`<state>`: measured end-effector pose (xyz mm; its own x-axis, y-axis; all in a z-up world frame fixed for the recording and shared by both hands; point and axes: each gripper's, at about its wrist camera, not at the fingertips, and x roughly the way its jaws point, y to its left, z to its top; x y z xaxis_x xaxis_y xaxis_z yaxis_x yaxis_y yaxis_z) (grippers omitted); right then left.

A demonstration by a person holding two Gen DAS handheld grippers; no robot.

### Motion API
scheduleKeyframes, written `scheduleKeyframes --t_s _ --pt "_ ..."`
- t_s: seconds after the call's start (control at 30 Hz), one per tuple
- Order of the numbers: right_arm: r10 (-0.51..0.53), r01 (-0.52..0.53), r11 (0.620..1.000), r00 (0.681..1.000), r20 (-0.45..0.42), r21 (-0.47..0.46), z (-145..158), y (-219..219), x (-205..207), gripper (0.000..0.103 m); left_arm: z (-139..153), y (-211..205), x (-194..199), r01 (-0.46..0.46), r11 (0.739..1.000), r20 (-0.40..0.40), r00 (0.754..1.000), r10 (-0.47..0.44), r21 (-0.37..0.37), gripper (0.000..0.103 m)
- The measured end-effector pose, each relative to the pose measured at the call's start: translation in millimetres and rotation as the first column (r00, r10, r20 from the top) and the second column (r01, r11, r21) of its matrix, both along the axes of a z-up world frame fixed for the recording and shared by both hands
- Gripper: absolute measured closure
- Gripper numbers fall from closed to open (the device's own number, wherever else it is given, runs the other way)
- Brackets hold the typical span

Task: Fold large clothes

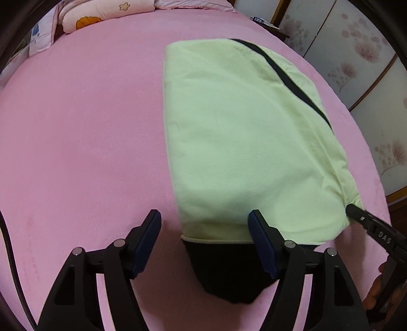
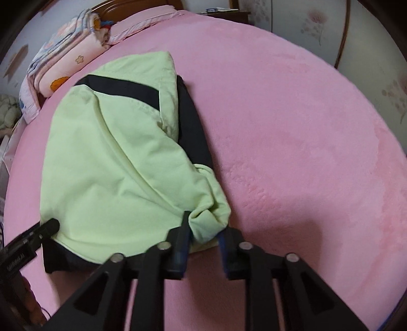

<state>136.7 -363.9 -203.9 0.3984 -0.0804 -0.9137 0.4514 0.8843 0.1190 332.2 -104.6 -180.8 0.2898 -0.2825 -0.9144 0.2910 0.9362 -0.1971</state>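
Note:
A light green garment with black trim (image 1: 241, 142) lies folded on the pink bed sheet (image 1: 84, 142); it also shows in the right wrist view (image 2: 114, 165). My left gripper (image 1: 204, 224) is open above the garment's near left corner, over a black part of it (image 1: 229, 275). My right gripper (image 2: 206, 229) is shut on a bunched green corner of the garment (image 2: 211, 214) at its near right side. The right gripper's fingertip (image 1: 356, 212) shows at the garment's right edge in the left wrist view. The left gripper's fingertip (image 2: 51, 225) shows at the garment's left edge.
Folded patterned quilts and pillows (image 2: 68, 63) lie at the bed's far end, also in the left wrist view (image 1: 84, 17). Floral wardrobe doors (image 1: 361, 58) stand past the bed's right side. A dark bedside table (image 2: 226, 15) is at the far right corner.

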Motion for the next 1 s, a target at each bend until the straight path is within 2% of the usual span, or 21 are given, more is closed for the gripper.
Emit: scheduleKeyframes --t_s 0.1,0.17,0.23,0.3,0.4,0.53,0.63,0.73,0.77,0.8,0.83,0.9,1.0 --pt "0.018 -0.016 0.999 0.998 0.057 -0.027 32.9 -6.2 -4.2 0.071 25.1 13.0 12.0 -0.016 0.998 0.029 0.999 0.018 -0.064 0.032" --pt "0.042 -0.039 0.999 0.991 0.13 -0.022 57.9 -11.5 0.9 0.066 36.5 16.8 26.5 -0.028 0.996 0.06 0.998 0.033 -0.09 0.03" --pt "0.066 -0.063 0.998 0.984 0.164 -0.022 70.7 -16.8 15.3 0.052 41.4 15.7 48.7 -0.036 0.995 0.076 0.996 0.043 -0.09 0.03" --pt "0.105 -0.105 0.994 0.975 0.194 -0.014 78.4 -26.4 46.7 0.051 41.5 16.7 74.8 -0.043 0.994 0.08 0.996 0.051 -0.101 0.03" --pt "0.154 -0.155 0.988 0.969 0.195 -0.013 69.9 -38.8 91.3 0.051 31.9 -3.0 123.6 -0.053 0.992 0.075 0.995 0.062 -0.112 0.03" --pt "0.198 -0.201 0.98 0.97 0.142 0.006 43.5 -58.0 152.4 0.051 11.5 -15.1 172.5 -0.068 0.993 0.04 0.997 0.073 -0.097 0.03" --pt "0.194 -0.207 0.973 0.973 0.123 0.1 23.1 -70.4 183.5 0.051 -4.2 -17.2 194.7 -0.088 0.991 0.005 0.996 0.089 -0.096 0.03" --pt "0.197 -0.22 0.948 0.973 0.118 0.23 1.1 -77.9 197.3 0.051 -16.0 -22.4 207.6 -0.097 0.986 -0.022 0.995 0.095 -0.136 0.031" --pt "0.197 -0.225 0.94 0.972 0.128 0.256 -4.4 -78.6 197.9 0.055 -19.1 -25.8 210.9 -0.097 0.985 -0.024 0.995 0.095 -0.142 0.033" --pt "0.205 -0.228 0.951 0.971 0.126 0.207 -4.9 -76.9 198.2 0.082 -20.9 -29.9 213.3 -0.094 0.985 -0.023 0.996 0.091 -0.144 0.035" --pt "0.218 -0.231 0.963 0.971 0.1 0.138 -5.0 -73.7 199.6 0.093 -22.6 -34.4 213.9 -0.087 0.986 -0.02 0.996 0.085 -0.143 0.036" --pt "0.244 -0.247 0.968 0.967 0.071 0.042 -5.1 -67.2 198.0 0.094 -26.7 -40.2 205.4 -0.076 0.989 0.0 0.997 0.077 -0.128 0.036" --pt "0.262 -0.261 0.965 0.964 0.032 -0.039 -12.2 -59.2 198.9 0.094 -30.6 -49.3 203.6 -0.058 0.996 0.03 0.998 0.061 -0.071 0.036"
